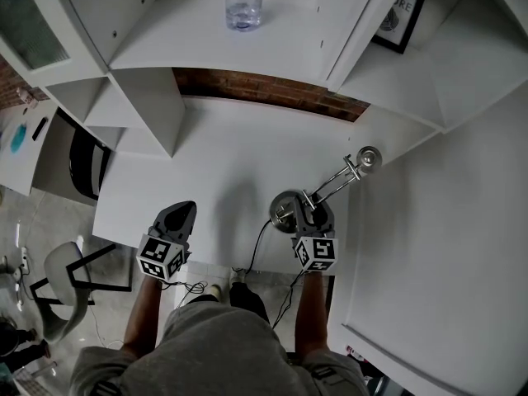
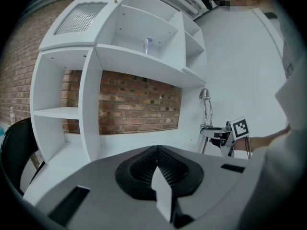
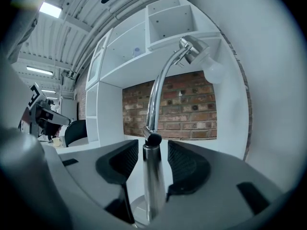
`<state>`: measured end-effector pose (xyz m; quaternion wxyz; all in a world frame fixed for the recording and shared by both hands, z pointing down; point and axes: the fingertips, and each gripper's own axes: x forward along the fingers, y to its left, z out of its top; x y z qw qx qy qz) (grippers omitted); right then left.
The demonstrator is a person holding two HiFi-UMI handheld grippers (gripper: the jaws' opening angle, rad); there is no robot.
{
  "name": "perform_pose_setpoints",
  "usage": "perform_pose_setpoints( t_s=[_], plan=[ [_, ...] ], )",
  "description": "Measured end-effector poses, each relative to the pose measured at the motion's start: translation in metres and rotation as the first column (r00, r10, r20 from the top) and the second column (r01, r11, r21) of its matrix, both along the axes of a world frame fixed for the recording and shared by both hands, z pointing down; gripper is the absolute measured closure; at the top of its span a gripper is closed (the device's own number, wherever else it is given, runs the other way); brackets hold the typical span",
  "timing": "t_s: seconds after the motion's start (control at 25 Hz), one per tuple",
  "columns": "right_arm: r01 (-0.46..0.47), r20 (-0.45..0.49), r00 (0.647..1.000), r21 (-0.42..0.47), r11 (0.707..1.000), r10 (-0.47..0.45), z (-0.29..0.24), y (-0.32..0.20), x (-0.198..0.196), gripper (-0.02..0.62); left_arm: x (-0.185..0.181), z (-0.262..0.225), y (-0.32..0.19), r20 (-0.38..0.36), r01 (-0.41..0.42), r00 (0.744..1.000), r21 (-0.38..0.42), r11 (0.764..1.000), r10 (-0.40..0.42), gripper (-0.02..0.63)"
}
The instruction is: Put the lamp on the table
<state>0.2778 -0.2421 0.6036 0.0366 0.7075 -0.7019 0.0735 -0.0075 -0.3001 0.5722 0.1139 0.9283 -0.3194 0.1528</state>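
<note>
Head view: chrome desk lamp [image 1: 283, 208] stands front-right on your white surface [image 1: 223, 155]; right claw [image 1: 304, 205] released astride it, left claw [image 1: 185, 209] clenched.

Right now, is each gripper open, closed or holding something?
Left gripper: closed, empty.
Right gripper: open, jaws either side of the lamp stem, not clamped.

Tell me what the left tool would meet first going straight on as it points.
Probably the brick wall behind the white table. The left tool, shut and empty, points across bare tabletop, and nothing stands in that line; the lamp is off to its right. Depth is unclear.
</note>
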Motion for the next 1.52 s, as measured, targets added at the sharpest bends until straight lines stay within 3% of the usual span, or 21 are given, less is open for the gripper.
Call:
perform_pose_setpoints(
  t_s=[0.68, 1.52],
  plan=[
    [-0.084, -0.013, 0.996, -0.002, 0.996, 0.084, -0.019, 0.049, -0.011, 0.411, -0.024, -0.025, 0.023, -0.053, -0.034, 0.998, 0.036, 0.999, 0.036, 0.601],
    [-0.052, -0.024, 0.998, 0.054, 0.997, 0.053, -0.074, 0.099, -0.1, 0.53, -0.053, -0.063, 0.061, -0.127, -0.094, 0.986, 0.121, 0.988, 0.109, 0.601]
  ],
)
